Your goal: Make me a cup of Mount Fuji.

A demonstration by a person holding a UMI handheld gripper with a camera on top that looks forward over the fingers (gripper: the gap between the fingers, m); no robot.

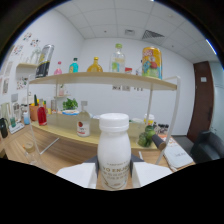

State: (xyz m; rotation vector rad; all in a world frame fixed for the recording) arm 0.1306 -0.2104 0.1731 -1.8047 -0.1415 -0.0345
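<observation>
A white plastic bottle [114, 145] with a white screw cap and faint lettering on its body stands upright between my two white fingers [77, 175], close to the camera. My gripper [114, 174] is shut on the bottle, one finger pressing on each side of its lower body. The bottle's base is hidden. The bottle blocks part of the wooden counter [60, 134] beyond it.
Beyond the fingers a two-level wooden shelf [105, 77] carries several coloured bottles on top. The lower counter holds a small red-labelled bottle [83, 126], a red cup [42, 116] and green items [145, 137]. A clear glass [30, 147] stands to the left. A dark door [202, 100] is at right.
</observation>
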